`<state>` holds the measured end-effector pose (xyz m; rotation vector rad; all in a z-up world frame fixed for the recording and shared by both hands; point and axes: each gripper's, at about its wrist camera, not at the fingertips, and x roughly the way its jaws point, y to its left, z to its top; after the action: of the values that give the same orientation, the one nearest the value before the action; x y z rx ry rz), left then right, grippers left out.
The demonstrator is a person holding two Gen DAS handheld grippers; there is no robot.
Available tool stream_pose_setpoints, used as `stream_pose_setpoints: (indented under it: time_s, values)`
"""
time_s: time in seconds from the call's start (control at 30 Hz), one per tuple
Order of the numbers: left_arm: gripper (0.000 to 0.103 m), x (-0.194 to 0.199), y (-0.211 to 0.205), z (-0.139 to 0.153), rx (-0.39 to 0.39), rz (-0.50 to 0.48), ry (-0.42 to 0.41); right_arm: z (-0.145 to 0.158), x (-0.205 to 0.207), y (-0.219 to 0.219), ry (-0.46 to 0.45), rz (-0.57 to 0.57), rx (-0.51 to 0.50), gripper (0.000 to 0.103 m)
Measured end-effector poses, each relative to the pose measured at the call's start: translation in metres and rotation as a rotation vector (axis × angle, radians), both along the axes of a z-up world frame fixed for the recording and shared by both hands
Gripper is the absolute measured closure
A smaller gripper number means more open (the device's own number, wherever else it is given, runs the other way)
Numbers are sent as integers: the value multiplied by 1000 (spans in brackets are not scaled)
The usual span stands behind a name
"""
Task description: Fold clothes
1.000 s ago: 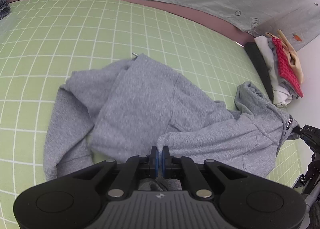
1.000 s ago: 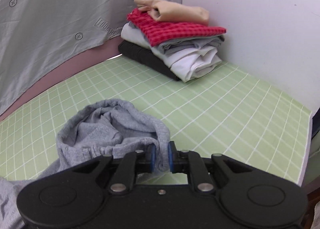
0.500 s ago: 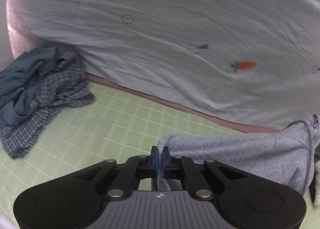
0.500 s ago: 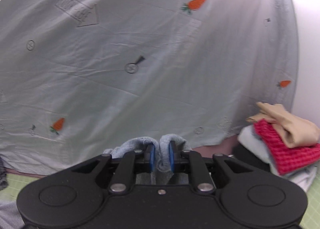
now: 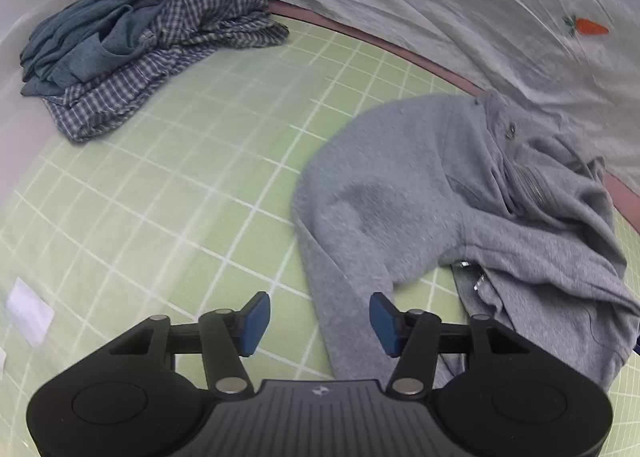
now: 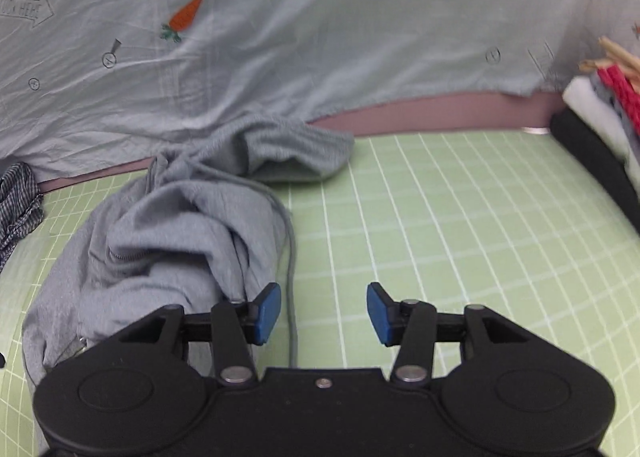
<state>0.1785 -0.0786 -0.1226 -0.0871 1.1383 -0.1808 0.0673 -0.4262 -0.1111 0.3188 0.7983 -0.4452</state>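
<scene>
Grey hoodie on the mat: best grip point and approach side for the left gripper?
Take the grey hoodie by its sleeve, probably from above: it lies flat and straight on the green mat, running between the opening jaws of the left gripper, clear of the bunched zipper folds.

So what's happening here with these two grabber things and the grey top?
A person is folding clothes with a hand-held gripper in each hand. Both the left gripper and the right gripper have their jaws opening, and neither grips anything. The grey zip hoodie lies rumpled on the green grid mat, not yet folded. A heap of unfolded clothes waits at one side, a folded stack at the other.
</scene>
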Motion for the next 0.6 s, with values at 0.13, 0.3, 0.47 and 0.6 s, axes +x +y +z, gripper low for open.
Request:
stream_pose_setpoints:
  time_s: [0.13, 0.3, 0.47, 0.6]
  values:
    - [32, -7, -22, -14, 46, -30, 41, -18, -21, 9, 18, -18, 83, 58]
    - [30, -15, -33, -25, 42, -16, 98, -27, -25, 16, 19, 12, 174, 63]
    - [31, -24, -41, -29, 86, -52, 88, -29, -18, 28, -3, 64, 233, 62]
    - [80, -23, -41, -26, 142, -75, 32, -32, -14, 34, 14, 84, 235, 62]
